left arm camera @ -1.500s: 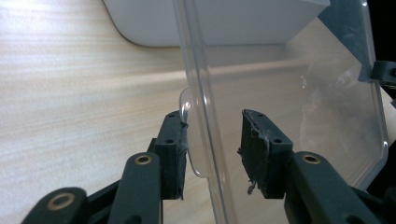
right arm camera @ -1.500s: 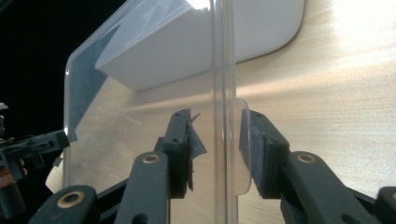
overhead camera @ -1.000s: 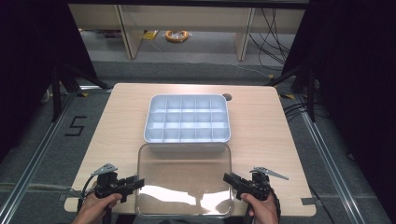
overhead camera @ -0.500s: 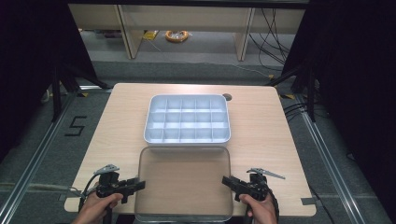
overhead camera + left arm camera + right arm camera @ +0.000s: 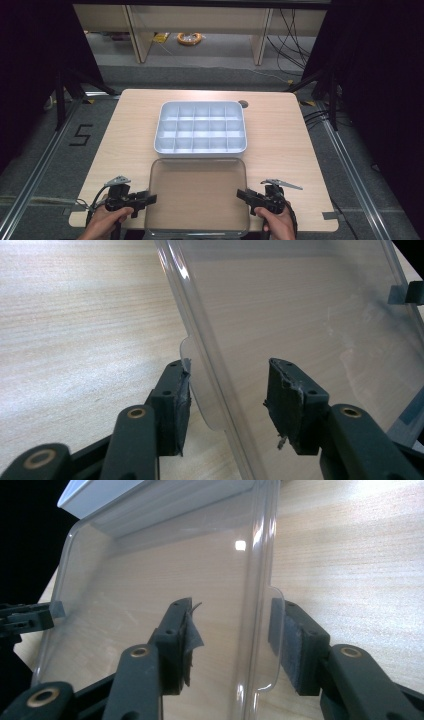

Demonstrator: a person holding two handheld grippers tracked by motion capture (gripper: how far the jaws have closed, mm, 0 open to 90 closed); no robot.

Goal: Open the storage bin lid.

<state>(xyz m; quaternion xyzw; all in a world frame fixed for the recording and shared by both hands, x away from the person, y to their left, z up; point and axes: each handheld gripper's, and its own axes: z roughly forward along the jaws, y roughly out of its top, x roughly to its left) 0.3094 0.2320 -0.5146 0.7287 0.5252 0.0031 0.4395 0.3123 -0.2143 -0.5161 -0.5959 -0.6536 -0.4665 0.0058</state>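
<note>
My left gripper point(image 5: 145, 199) and right gripper point(image 5: 245, 195) sit at opposite side edges of the clear lid point(image 5: 197, 195), which lies flat on the tabletop point(image 5: 280, 135) just in front of the white compartment tray point(image 5: 201, 127), near my edge. Both pairs of jaws have just been opening and now stand apart, each straddling a small side tab point(image 5: 197, 385) of the lid without pressing it. I judge that lets the lid rest on the wood rather than hang from me.
</note>
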